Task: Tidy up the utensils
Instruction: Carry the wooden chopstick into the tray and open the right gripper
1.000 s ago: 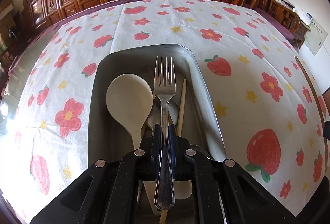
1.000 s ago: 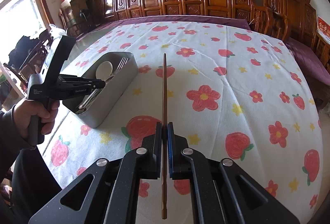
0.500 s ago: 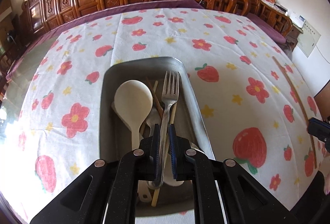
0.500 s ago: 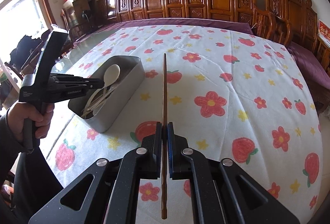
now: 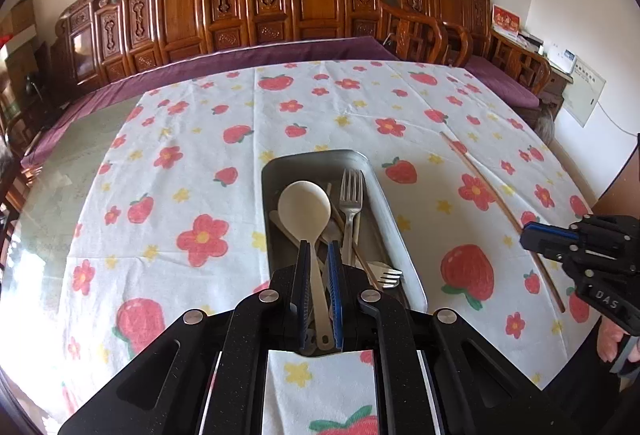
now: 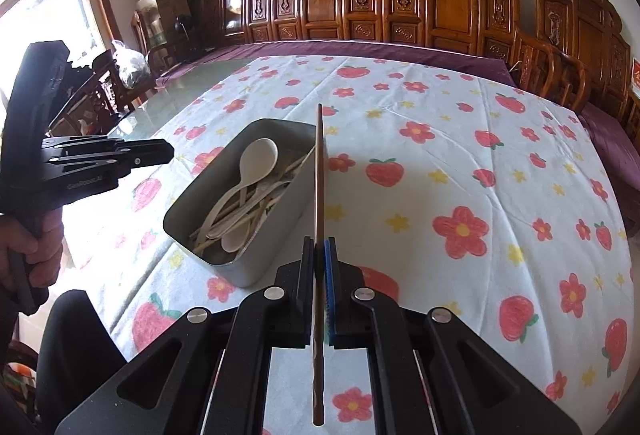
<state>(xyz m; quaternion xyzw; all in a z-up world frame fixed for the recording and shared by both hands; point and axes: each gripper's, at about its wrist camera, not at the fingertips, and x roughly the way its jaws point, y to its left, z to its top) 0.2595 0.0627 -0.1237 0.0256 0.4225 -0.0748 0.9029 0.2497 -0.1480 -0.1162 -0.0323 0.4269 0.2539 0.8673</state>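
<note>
Utensils sit in a grey tin (image 5: 400, 231) on the strawberry cloth (image 5: 180, 163). Left wrist view: my left gripper (image 5: 319, 255) hangs above the tin's near end, jaws spread and gripping nothing; a white spoon (image 5: 306, 211) shows through the gap, lying in the tin below. A steel fork (image 5: 351, 203) lies beside the spoon, tines pointing away from me, and a second fork (image 5: 384, 273) rests near the tin's near right corner. Off to the right, my right gripper (image 5: 530, 235) pinches a brown chopstick (image 5: 484, 187) held above the cloth, well apart from the tin. Right wrist view: my right gripper (image 6: 319, 259) has its jaws pressed onto the chopstick (image 6: 319, 175), which runs straight ahead between them, its far end crossing in front of the tin's right wall. The tin (image 6: 272, 235) holds white spoons (image 6: 256, 163) and pale sticks in a heap. My left gripper (image 6: 160, 151) hovers left of the tin; from this side I cannot tell its jaw gap.
</note>
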